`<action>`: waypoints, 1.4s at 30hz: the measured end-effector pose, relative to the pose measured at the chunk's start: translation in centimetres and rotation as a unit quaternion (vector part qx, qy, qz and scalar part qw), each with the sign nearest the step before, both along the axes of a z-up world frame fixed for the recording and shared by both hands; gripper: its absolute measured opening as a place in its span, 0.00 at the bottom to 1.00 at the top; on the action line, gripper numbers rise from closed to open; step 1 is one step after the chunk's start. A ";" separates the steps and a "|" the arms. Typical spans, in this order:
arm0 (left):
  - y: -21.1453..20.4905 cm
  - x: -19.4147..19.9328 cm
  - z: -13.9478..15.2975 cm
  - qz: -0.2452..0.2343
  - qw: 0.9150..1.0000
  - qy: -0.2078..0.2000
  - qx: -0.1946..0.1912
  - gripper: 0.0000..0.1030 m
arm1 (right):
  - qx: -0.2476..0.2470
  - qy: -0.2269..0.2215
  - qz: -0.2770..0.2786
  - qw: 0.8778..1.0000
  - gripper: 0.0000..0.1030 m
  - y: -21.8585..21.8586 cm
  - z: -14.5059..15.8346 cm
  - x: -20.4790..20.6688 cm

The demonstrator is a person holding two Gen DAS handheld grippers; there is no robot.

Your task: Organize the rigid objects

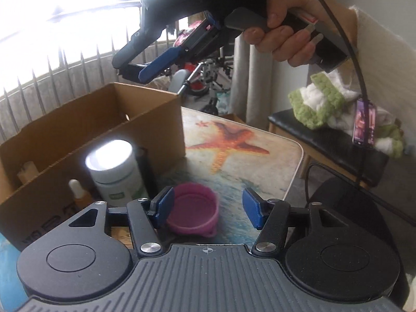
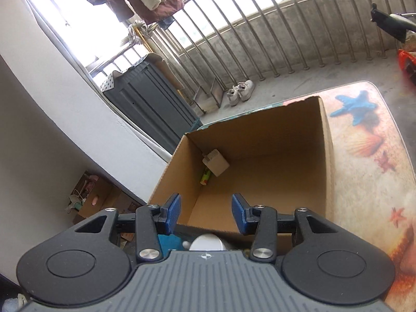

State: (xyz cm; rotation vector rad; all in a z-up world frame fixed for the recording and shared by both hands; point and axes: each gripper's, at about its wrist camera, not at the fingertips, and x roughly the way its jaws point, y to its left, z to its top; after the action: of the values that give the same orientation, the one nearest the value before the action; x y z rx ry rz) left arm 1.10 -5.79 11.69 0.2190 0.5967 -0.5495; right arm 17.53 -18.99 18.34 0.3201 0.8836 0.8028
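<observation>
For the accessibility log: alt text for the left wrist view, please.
Open left tongs frame a purple cap lying on a starfish-print table. Left stands a cardboard box with a white bottle before it; above, a hand holds the right tongs.

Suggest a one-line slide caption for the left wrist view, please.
Open left tongs frame a purple cap on the starfish table, beside a cardboard box.

We see lots of bare room on the surface (image 1: 260,161) to the right of the cardboard box (image 1: 145,130). The purple cap (image 1: 193,213) sits in the way up front. The box (image 2: 260,156) is mostly empty inside, with small things in its far corner (image 2: 214,166). Its tall walls block the sides.
</observation>
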 end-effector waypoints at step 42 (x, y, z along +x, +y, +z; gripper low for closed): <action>-3.6 -1.2 3.1 -0.093 0.971 -0.172 0.140 0.05 | -0.049 -0.168 -0.059 0.983 0.13 -4.6 -0.3 -10.8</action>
State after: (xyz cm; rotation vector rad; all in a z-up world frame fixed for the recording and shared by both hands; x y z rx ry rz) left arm -0.08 -9.37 14.83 0.6296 0.3144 -0.5899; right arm 6.78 -23.57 18.01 0.1424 0.5779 0.6756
